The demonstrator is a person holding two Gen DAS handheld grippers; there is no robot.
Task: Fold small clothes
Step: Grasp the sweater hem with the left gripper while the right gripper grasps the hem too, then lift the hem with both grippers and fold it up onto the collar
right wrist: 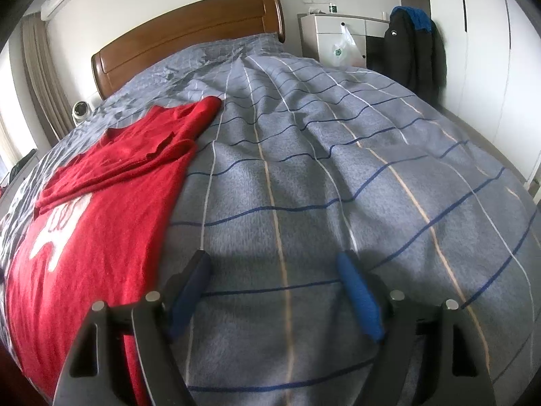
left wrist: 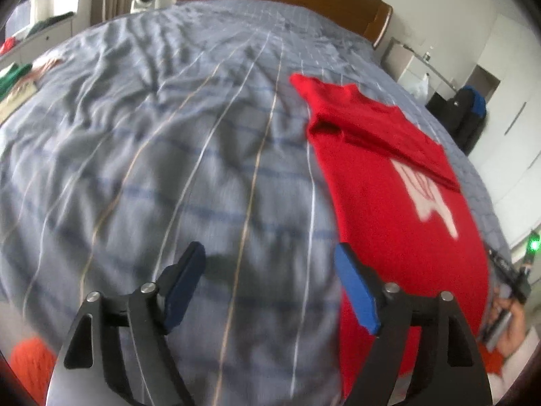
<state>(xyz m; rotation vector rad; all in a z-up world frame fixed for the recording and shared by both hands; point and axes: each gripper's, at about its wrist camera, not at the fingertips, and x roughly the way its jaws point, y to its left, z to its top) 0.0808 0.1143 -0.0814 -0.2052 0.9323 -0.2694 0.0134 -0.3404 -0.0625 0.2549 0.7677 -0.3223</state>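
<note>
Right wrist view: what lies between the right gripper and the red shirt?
Only bare striped duvet. The right gripper hangs open over it, with the red shirt just to its left; nothing else sits between.

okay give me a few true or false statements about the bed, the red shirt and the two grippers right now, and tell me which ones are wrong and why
1. The red shirt lies on the grey striped blanket. True.
2. The left gripper is shut on the shirt. False: its jaws stand wide apart with nothing between them.
3. One sleeve is folded across the shirt's front, partly covering the white print. True.
4. The right gripper holds a corner of the blanket. False: it is open and grips nothing.
5. A dark jacket hangs beside the bed, near the white wardrobe. True.
6. The headboard is white metal. False: it is brown wood.
</note>
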